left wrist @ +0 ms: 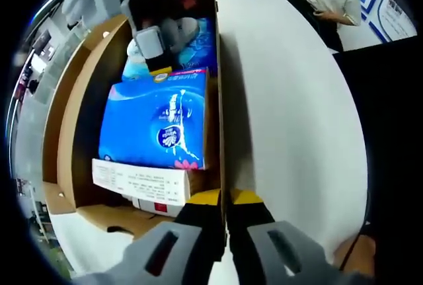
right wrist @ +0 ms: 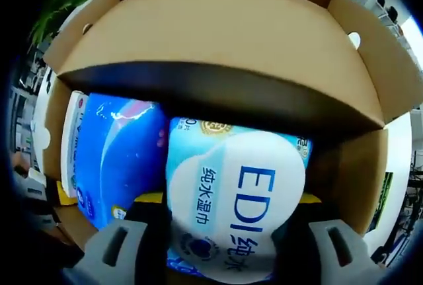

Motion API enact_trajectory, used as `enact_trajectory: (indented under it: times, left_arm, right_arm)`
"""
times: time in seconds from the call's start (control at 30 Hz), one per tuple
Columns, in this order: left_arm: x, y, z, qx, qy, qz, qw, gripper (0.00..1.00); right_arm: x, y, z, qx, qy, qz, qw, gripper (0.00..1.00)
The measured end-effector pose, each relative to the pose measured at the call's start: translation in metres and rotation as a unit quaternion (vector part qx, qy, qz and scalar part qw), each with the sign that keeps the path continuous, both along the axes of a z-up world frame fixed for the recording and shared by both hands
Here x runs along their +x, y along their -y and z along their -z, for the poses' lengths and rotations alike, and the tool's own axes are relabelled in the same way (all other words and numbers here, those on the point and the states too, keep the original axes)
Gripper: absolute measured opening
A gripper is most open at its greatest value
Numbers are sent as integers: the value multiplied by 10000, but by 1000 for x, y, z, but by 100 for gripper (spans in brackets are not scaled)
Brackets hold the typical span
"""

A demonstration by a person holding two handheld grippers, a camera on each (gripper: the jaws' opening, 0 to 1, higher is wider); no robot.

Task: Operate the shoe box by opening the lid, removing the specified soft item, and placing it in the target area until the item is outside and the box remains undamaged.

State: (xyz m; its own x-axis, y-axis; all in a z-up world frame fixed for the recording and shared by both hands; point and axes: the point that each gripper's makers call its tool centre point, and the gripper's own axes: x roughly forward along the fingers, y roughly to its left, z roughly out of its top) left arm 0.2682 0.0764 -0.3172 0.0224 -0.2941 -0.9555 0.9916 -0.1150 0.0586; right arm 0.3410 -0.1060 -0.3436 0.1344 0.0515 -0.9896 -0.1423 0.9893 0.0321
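- Left gripper view: bright, even overhead light; white table (left wrist: pixel 291 120) near blown-out, faintly bluish.
- Deep shadow inside the cardboard box (left wrist: pixel 66 146) along its left wall, darkening beside the blue pack (left wrist: pixel 155 123).
- Soft sheen across the blue pack's film; print readable at centre, smeared toward the edges.
- Strong fisheye bending of the box walls; background people small and blurred.
- Left gripper (left wrist: pixel 225 232) close to the lens, soft and out of focus.
- Right gripper view: dimmer; dark band of shadow under the raised lid (right wrist: pixel 225 27).
- Wet-wipe pack (right wrist: pixel 234 199) lit from above, white label slightly glaring, lettering sharp.
- Right gripper (right wrist: pixel 228 248) blurred, lower corners falling into shade.
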Motion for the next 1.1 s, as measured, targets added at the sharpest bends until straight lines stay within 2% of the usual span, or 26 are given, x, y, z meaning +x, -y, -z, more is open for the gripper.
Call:
enact_trajectory:
  times: [0.57,0.8,1.1]
  left_arm:
    - [0,-1,0,-6,4,2,10000,2]
    - [-1,-2,-1,-38,-8,7,10000,2]
    - [-3,-2,-1,-75,-5,17,10000,2]
  right_arm:
    - [11,5,0,-104,81,9,9999,66]
    - [7,4,-2,-231,53,9,9997,64]
    - [-3,2,-10,-143,98,170,9997,63]
